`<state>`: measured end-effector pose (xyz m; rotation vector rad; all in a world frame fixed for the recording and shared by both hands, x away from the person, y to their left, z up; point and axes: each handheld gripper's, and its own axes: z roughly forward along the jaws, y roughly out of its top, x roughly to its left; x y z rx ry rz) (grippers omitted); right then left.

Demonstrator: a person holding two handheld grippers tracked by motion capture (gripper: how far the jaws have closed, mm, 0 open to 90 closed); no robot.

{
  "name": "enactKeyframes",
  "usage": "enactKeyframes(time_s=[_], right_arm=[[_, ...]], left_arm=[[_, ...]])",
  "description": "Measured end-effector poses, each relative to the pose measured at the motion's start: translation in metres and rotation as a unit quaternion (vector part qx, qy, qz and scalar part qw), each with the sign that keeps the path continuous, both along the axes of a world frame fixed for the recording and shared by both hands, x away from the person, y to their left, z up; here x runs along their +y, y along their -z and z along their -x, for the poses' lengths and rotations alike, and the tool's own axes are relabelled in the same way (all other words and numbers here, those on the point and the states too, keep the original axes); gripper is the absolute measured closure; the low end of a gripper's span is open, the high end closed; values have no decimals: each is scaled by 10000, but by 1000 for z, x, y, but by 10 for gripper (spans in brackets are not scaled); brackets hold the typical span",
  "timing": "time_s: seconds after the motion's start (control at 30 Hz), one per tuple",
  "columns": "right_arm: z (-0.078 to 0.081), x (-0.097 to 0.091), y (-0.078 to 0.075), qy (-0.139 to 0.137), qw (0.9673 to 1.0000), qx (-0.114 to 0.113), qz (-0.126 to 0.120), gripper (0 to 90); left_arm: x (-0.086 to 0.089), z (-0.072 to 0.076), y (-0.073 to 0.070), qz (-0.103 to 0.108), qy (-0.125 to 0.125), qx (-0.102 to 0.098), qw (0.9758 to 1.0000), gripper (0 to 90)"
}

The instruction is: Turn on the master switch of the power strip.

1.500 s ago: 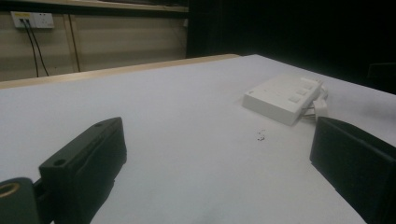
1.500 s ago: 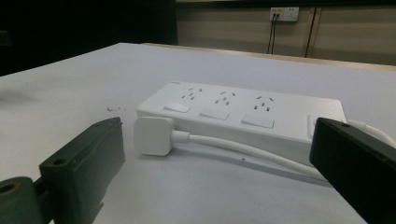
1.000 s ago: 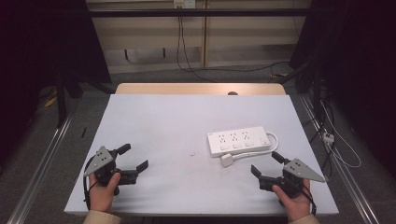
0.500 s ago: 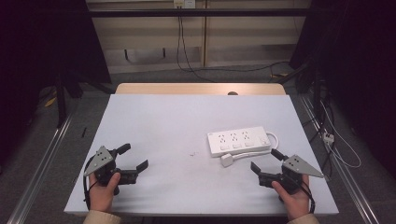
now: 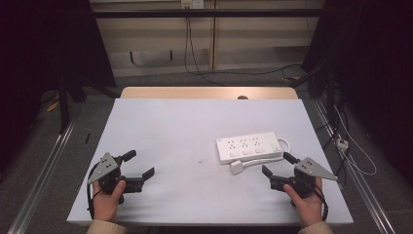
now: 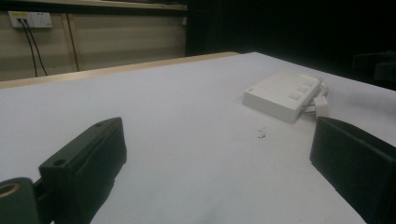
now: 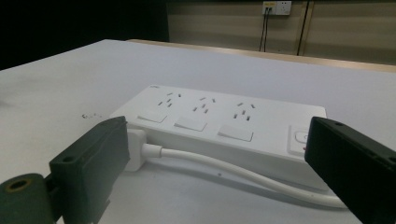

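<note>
The white power strip (image 5: pixel 250 147) lies flat on the table (image 5: pixel 185 122), right of the middle, its three socket groups facing up. Its white cable (image 5: pixel 263 161) runs along the near side and loops round the right end, where the far part of the loop is hidden behind the strip's body. The white plug (image 5: pixel 236 167) rests on the table just beside the strip's near left corner; in the right gripper view it is partly covered by the left jaw, so its prongs cannot be made out.

The right claw (image 5: pixel 273 164) sits near the strip's near right side, jaws wide apart and holding nothing, not touching strip or cable. The left claw (image 5: pixel 138 163) rests well apart from the strip at the near left of the table, jaws likewise spread and empty.

A small pale speck (image 5: pixel 200 159) lies on the table between the two claws; it is too small to identify. The hands are cut off at the bottom edge of the high view.
</note>
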<state>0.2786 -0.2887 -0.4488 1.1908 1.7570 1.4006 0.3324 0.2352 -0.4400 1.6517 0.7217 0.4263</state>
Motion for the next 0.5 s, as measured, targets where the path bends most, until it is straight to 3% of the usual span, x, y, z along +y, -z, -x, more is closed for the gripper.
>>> enactKeyframes(time_s=[0.5], right_arm=[[-4, -3, -5, 61, 10000, 10, -13, 67]], left_arm=[[0, 0, -1, 17, 24, -42, 10000, 35]])
